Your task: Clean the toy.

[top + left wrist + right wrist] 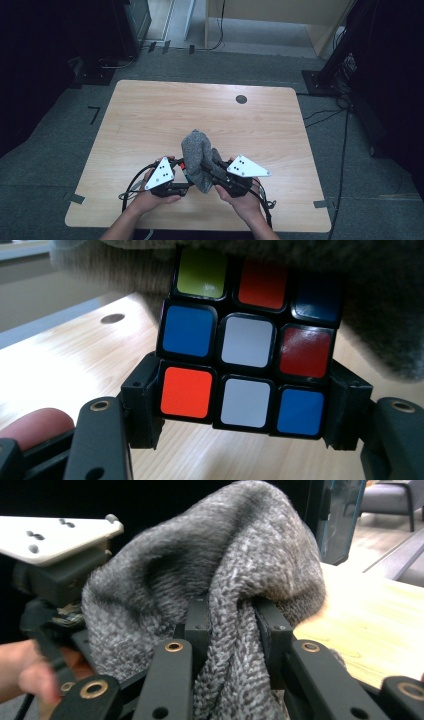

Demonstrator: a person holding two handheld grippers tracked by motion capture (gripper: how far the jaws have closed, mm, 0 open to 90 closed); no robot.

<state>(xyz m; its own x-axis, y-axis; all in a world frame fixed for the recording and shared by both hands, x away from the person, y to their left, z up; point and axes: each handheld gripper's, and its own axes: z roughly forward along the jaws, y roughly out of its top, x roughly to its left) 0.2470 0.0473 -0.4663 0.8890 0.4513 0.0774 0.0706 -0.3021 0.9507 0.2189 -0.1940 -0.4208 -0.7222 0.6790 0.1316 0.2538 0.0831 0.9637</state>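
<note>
A scrambled puzzle cube (pixel 247 350) with red, blue, white and green stickers sits between the jaws of my left gripper (pixel 245 407), which is shut on its bottom row. A grey knitted cloth (pixel 198 156) drapes over the cube's top and far side, and the grey knit (pixel 390 330) hangs past its right edge. My right gripper (pixel 231 630) is shut on a bunched fold of the cloth (pixel 210 580). In the high view both grippers, left (pixel 181 172) and right (pixel 214 172), meet at the cloth near the table's front edge, held by the person's hands.
The light wooden table (pixel 150 120) has a round dark grommet (pixel 241 99) near its far edge. Cables trail from the grippers along the front edge. Grey carpet, dark stands and a wooden cabinet lie beyond the table.
</note>
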